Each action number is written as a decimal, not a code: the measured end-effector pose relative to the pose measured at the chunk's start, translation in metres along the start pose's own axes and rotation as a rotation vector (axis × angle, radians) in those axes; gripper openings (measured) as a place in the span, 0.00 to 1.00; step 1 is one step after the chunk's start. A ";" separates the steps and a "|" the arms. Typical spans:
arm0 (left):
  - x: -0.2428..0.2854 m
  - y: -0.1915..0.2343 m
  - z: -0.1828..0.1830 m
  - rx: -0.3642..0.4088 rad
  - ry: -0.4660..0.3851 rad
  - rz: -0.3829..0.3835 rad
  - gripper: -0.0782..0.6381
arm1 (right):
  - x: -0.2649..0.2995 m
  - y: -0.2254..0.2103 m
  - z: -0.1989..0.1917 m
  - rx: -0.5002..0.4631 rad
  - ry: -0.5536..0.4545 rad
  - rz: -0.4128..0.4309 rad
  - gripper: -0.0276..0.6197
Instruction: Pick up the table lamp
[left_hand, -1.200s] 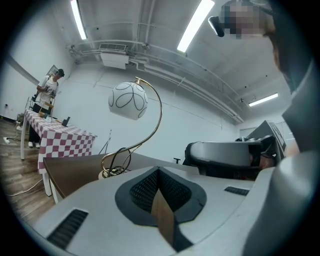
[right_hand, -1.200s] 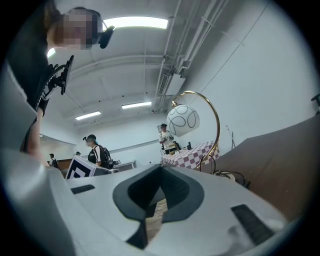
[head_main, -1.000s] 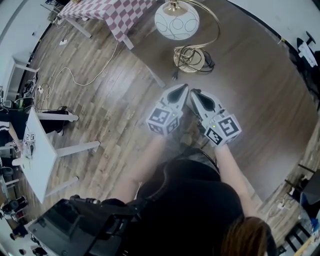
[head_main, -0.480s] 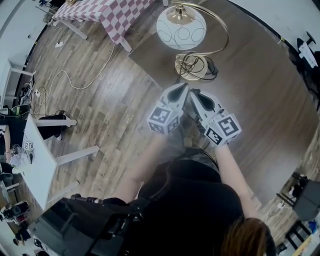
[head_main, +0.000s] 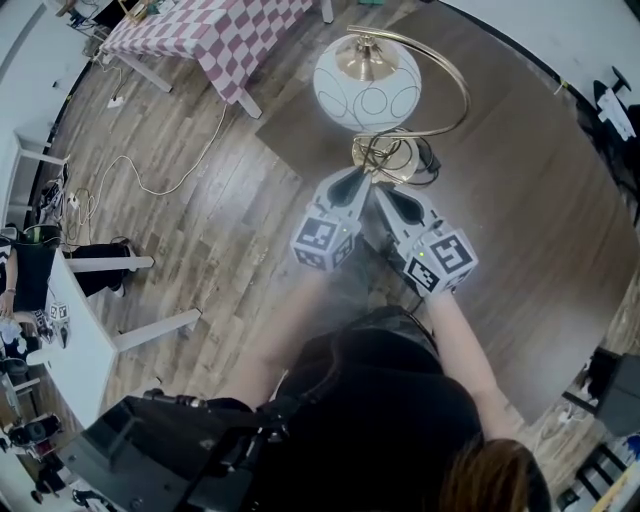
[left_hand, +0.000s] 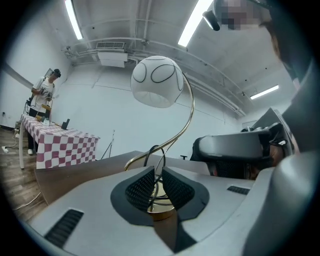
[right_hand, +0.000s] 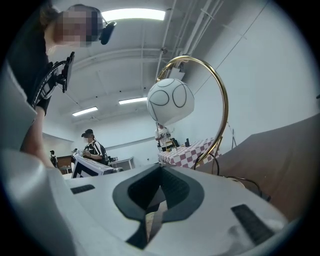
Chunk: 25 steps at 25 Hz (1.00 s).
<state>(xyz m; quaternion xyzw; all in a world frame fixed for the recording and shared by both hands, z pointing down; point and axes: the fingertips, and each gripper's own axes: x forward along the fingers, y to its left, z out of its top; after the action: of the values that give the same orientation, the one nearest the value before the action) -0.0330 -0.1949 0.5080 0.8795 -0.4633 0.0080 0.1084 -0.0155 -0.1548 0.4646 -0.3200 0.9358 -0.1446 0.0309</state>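
Note:
The table lamp has a white globe shade, a curved gold arm and a gold base; it stands upright on the dark brown table. My left gripper points at the base from just short of it, its jaws open by only a narrow slit with nothing between them. In the left gripper view the shade hangs above the gripper, and the base shows through the slit. My right gripper is shut and empty beside it. In the right gripper view the shade sits ahead of the gripper.
A black cord lies by the lamp base. A red-checked table stands at the back left, a white table at the left, with cables on the wood floor. A person stands by the checked table.
Both grippers have come closer to the lamp; its base is now just ahead of their tips. Their jaws look unchanged.

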 end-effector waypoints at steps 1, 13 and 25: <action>0.002 0.006 -0.001 -0.002 0.001 0.010 0.18 | 0.002 -0.003 -0.002 0.002 0.005 -0.005 0.05; 0.025 0.056 -0.016 0.010 0.026 0.089 0.22 | 0.026 -0.024 -0.018 0.010 0.057 -0.018 0.05; 0.056 0.065 -0.014 0.026 0.018 0.070 0.23 | 0.036 -0.031 -0.029 0.035 0.077 -0.016 0.05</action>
<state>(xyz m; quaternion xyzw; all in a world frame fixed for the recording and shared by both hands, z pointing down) -0.0528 -0.2727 0.5398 0.8640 -0.4926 0.0256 0.1007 -0.0304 -0.1932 0.5023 -0.3212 0.9310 -0.1734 -0.0008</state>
